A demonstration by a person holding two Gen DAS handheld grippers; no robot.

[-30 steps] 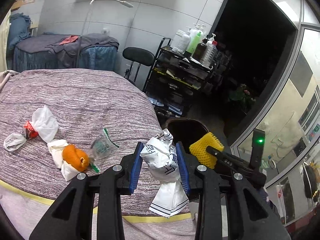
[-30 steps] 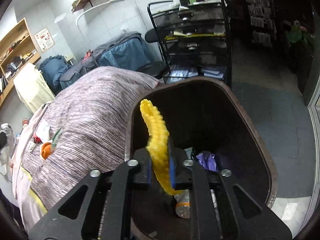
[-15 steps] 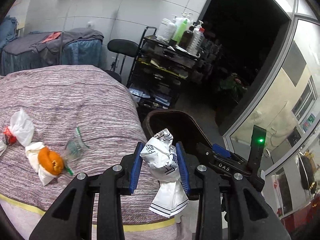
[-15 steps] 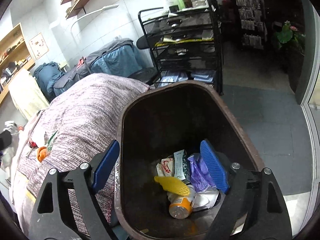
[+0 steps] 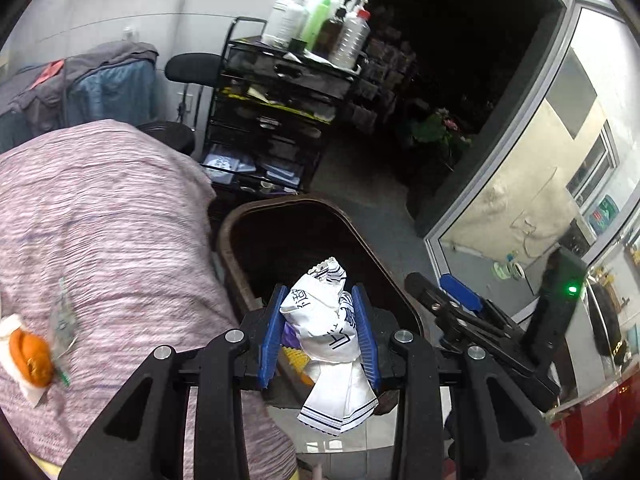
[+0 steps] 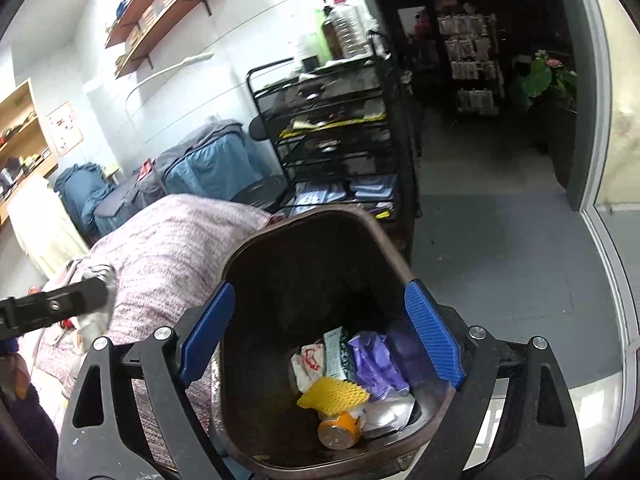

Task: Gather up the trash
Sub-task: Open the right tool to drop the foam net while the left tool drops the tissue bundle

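1. Left claw (image 5: 319, 330) is squeezed tight on a crumpled white paper wrapper (image 5: 326, 320), held over the near edge of the brown trash bin (image 5: 384, 268), likely so it can drop straight in.
2. Its long side runs up and down: the scrunched top points up and away, and the loose tail hangs below the claw.
3. Right claw (image 6: 320, 340) has just been opening; its blue pads are far apart with nothing between them.
4. Down in the bin lies the yellow foam net (image 6: 334, 394), flat on other trash.
5. An orange peel (image 5: 30, 358) waits on the striped blanket (image 5: 112, 216).
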